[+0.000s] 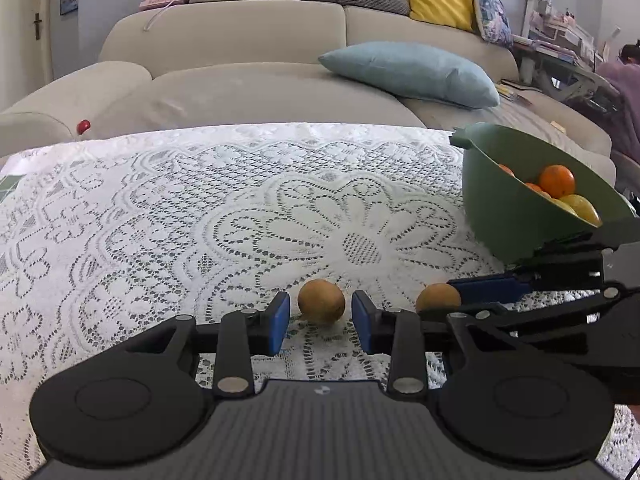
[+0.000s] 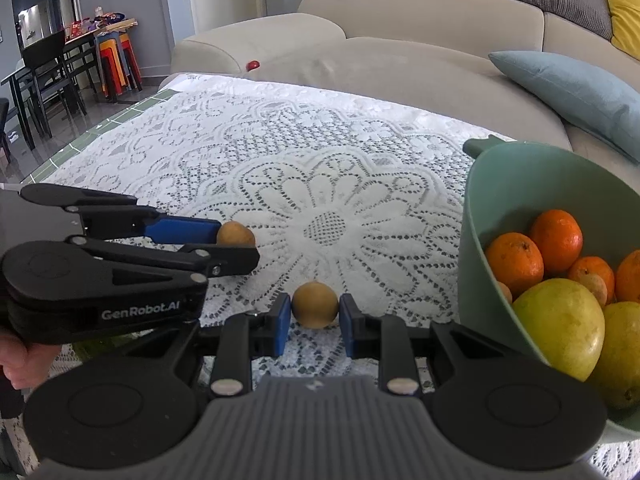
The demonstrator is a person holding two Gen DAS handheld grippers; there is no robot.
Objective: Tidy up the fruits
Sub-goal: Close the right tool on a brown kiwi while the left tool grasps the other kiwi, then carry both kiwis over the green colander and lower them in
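Brown fruit [image 1: 321, 301] between left tool [image 1: 321, 316] pads

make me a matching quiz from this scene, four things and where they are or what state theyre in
1 green bowl
2 blue cushion
3 right gripper
4 left gripper

a lying on the sofa
b holding oranges
c shut on a brown fruit
d open around the second brown fruit, not pressing it

Pairs: 1-b, 2-a, 3-c, 4-d
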